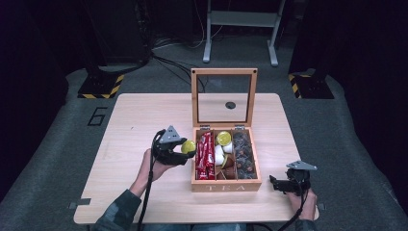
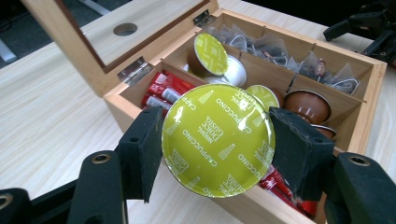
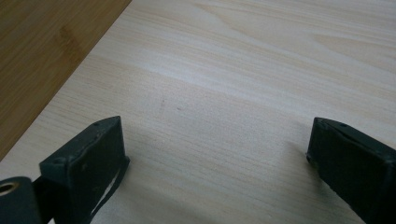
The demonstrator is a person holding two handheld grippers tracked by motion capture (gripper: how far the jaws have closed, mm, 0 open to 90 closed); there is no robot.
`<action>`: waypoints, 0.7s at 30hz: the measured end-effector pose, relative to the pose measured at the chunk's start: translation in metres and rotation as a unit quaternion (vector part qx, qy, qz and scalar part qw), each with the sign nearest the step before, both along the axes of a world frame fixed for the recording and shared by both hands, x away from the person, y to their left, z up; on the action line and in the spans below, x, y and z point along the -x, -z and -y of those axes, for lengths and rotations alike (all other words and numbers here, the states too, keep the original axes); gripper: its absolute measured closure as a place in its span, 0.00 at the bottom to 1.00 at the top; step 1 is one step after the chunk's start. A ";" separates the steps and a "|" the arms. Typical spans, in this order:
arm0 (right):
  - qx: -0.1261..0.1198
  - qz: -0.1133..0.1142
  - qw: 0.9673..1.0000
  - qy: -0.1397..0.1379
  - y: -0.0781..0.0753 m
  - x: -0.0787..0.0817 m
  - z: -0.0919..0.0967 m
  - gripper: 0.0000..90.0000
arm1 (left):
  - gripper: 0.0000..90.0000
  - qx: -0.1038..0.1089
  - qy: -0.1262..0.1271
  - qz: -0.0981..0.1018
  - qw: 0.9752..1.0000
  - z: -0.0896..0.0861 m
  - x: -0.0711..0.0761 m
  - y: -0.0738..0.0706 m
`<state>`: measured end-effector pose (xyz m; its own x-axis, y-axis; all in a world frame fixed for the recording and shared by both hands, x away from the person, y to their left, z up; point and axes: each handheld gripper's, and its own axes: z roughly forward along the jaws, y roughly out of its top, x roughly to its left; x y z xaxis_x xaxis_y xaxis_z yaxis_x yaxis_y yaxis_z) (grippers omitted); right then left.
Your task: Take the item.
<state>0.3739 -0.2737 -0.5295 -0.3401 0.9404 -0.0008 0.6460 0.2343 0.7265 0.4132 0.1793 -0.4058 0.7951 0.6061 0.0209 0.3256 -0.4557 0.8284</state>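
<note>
2 jaws of my left gripper (image 2: 217, 144) pinch the green capsule (image 2: 218, 140) by its rim, foil facing me, beside the tea box (image 2: 369, 116); my right gripper (image 3: 217, 158) rests wide, nothing between.

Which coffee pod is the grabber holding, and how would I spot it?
Find the open wooden box marked TEA on the table. Just left of it, the left gripper pinches a capsule between its black jaws. Unlike the pods in the box, it's outside, its lime-green Cappuccino lid facing the camera.

Green-lidded cappuccino capsule (image 2: 217, 139) clamped above box's left edge.
</note>
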 end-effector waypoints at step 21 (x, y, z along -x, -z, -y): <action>0.000 0.000 1.000 0.000 0.000 0.000 0.000 0.04 | 0.42 0.011 -0.060 0.011 0.998 -0.043 -0.004 -0.006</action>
